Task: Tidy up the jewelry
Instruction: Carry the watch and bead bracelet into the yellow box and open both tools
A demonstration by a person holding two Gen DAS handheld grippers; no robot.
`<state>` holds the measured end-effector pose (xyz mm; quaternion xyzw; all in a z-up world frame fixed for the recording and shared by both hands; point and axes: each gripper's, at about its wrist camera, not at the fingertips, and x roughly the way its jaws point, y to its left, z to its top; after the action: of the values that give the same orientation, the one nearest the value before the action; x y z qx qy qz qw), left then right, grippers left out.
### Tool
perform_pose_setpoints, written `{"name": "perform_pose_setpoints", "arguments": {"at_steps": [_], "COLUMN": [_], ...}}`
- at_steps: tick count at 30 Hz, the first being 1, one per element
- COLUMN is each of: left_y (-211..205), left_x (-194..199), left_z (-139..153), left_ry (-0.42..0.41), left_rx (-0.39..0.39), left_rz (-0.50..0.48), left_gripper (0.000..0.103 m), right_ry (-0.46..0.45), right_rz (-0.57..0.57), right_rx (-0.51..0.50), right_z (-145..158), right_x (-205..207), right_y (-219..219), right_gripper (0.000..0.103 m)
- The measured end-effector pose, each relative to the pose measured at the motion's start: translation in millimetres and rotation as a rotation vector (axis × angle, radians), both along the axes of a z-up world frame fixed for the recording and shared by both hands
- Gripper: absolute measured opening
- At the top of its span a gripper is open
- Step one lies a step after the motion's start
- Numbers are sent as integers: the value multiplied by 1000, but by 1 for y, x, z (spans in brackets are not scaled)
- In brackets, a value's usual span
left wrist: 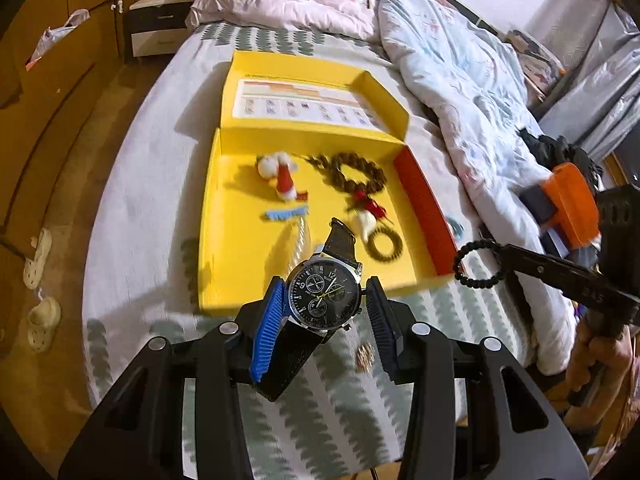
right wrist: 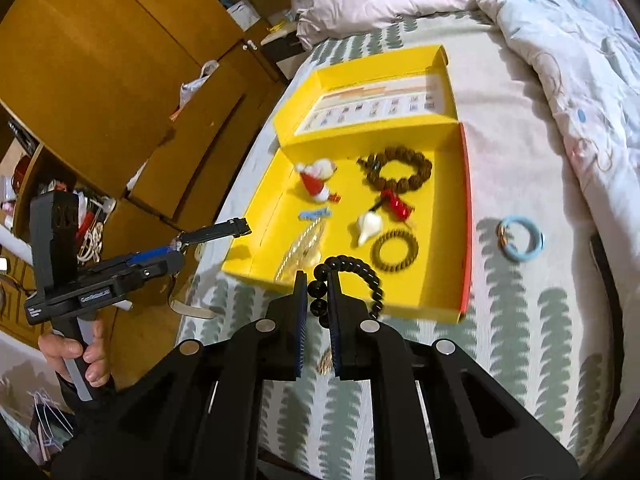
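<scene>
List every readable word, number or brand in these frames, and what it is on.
"12" and "9": wristwatch dial.
Dial lettering under the centre: too small to read surely.
White lettering on the left gripper body: blurred.
Printed chart inside the yellow box lid: too blurred.

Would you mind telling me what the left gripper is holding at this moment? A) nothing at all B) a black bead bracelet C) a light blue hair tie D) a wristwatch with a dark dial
D: in the left wrist view the left gripper has its pads closed on the case of the wristwatch, while the black bead bracelet hangs in the right gripper and the light blue hair tie lies on the bed.
</scene>
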<state>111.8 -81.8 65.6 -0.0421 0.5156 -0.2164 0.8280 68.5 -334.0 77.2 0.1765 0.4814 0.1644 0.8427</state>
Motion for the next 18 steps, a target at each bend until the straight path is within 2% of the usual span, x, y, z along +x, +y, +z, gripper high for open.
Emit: {"name": "perform_pose_setpoints", "arguments": {"at_steps": [8,14,16,18], "left_y": [-22,-30,-30,-32], "left_x": [59,86,91,95], "left_z": [-29,-49,-56,-63], "left_ry": [45,63,80,93], "left_rx": [57,111,117,122], "left_rz": [2,-5,-6,-14], "left_gripper": [42,42,42,42], "right_ry": [39,107,121,134], "right_rz": [-42,-78,-100,-85], "right_rx": [16,-12,-55,-37], "right_z": [-25,-57,-64,-72], "right_x": [47,72,79,86], "right_y": [-18,-24,-24,-20], "right_gripper": [11,11,11,11]}}
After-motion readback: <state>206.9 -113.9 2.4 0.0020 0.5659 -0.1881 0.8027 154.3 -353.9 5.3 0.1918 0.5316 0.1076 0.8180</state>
